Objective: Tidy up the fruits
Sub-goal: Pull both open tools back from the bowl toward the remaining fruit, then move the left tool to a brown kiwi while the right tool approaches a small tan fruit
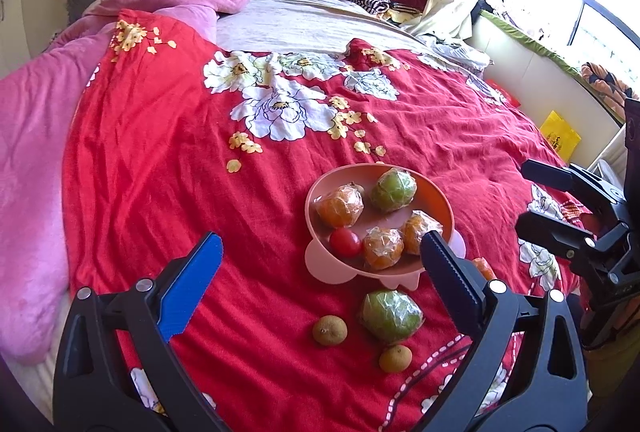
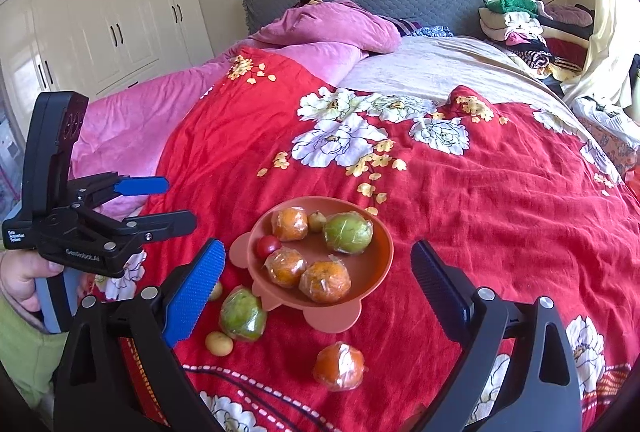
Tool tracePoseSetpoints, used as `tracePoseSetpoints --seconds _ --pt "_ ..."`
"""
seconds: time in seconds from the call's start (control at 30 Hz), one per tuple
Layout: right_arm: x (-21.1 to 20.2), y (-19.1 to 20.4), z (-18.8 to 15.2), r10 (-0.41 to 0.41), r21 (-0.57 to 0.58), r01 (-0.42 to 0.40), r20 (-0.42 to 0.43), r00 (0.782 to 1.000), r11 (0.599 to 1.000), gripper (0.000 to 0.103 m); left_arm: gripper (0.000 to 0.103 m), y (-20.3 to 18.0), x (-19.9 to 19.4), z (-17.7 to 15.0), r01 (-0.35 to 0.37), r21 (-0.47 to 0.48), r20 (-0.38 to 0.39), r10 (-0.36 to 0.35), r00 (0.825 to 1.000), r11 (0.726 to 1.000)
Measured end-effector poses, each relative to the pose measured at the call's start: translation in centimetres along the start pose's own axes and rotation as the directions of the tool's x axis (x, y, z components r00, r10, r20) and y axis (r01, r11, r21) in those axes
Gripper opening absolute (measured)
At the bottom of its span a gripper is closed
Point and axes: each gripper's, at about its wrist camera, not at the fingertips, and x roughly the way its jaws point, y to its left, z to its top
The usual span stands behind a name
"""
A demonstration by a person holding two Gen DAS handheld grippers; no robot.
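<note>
Four fruits lay loose on the red bedspread (image 2: pixel 500 216) beside the pink bowl (image 2: pixel 380 260): a wrapped orange (image 2: pixel 339 366), a wrapped green fruit (image 2: pixel 242 314) and two small brown ones. Both the left gripper (image 1: pixel 320 272) and right gripper (image 2: pixel 316 280) hovered with jaws apart, holding nothing. The orange looked the easiest pick; closing gently across its middle should keep the slick wrap from slipping.

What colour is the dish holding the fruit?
The dish is a salmon, pinkish-orange colour with a scalloped base; the right wrist view shows it best.
</note>
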Motion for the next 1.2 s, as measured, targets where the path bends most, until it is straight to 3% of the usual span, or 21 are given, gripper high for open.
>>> tracePoseSetpoints --seconds 1.2 --pt "-2.1 5.7 -4.4 0.052 -0.068 -0.056 -0.060 0.997 0.996 0.094 0.093 -0.3 -2.9 -4.2 -0.039 0.005 -0.031 0.039 0.999 0.999"
